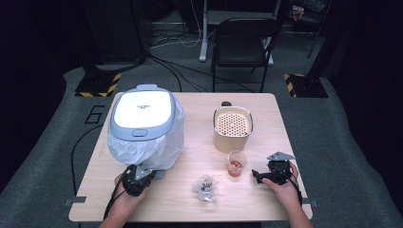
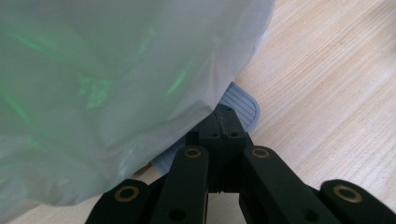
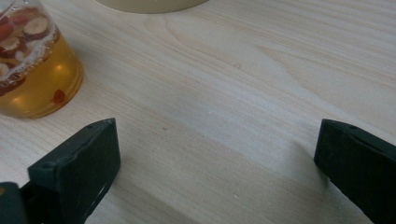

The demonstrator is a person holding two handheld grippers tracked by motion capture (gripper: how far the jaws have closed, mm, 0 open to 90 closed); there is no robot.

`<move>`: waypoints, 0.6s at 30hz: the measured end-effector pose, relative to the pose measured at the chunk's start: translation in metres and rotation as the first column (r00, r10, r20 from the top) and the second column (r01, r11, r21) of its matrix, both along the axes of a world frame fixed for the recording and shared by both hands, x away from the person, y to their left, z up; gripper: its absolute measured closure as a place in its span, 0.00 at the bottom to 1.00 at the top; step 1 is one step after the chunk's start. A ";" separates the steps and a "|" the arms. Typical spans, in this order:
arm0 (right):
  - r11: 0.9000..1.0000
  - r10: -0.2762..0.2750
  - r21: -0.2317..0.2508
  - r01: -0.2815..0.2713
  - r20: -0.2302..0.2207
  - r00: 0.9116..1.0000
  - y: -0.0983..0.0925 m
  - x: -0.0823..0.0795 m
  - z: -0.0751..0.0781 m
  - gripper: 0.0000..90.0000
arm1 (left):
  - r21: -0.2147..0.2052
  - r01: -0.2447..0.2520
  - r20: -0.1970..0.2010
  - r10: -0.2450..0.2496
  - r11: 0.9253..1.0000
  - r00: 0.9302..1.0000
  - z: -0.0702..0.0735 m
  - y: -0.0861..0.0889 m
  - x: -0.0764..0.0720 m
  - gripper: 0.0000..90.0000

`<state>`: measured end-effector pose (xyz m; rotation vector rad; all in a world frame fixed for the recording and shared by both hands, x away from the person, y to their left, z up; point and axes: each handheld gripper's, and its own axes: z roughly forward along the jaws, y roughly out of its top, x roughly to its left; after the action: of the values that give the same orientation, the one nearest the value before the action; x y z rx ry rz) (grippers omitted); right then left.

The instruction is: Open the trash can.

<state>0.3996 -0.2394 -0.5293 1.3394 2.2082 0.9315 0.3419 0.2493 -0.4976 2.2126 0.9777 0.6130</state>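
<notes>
worktop (image 1: pixel 266 199): pale wooden top with visible grain; it carries every item below.
covered appliance (image 1: pixel 142 111): rounded grey-and-white cooker with a flat white lid, standing at the left half of the worktop. Judged heavy and rigid; it should not shift when the film around it is pulled.
plastic bag (image 1: pixel 168 142): thin translucent film draped around the lower body of the appliance, bunched toward its near right corner. Judged very light, soft, slippery and easily torn. Best hold: a gathered fold at the near lower edge, not a single stretched layer.
cream basket (image 1: pixel 232 130): round perforated container standing to the right of centre, well apart from the bag.
clear cup (image 1: pixel 237 164): small transparent cup of amber liquid with red fruit slices, just in front of the basket. Judged spill-prone.
crumpled wrapper (image 1: pixel 205 186): small clear packet lying between the two hands.
left tongs (image 2: pixel 224 122): black jaws fully closed together at the lower hem of the bag, beside a ribbed grey foot. Whether film is pinched cannot be told.
right tongs (image 3: pixel 215 154): black jaws spread wide, empty, over bare wood just beside the cup.
</notes>
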 end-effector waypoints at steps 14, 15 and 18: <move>1.000 0.000 0.000 0.000 0.000 1.000 0.000 0.000 0.000 0.00 | 0.020 0.003 0.038 -0.004 1.000 0.999 -0.006 -0.005 -0.001 1.00; 1.000 0.000 0.000 0.000 0.000 1.000 0.000 0.000 0.000 0.00 | 0.020 0.003 0.038 -0.004 1.000 0.999 -0.006 -0.005 -0.001 1.00; 1.000 0.000 0.000 0.000 0.000 1.000 0.000 0.000 0.000 0.00 | 0.040 -0.004 0.033 0.002 0.999 0.999 -0.007 -0.007 -0.002 1.00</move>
<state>0.3996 -0.2394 -0.5293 1.3386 2.2083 0.9313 0.3402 0.2421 -0.5048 2.2298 0.9600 0.6736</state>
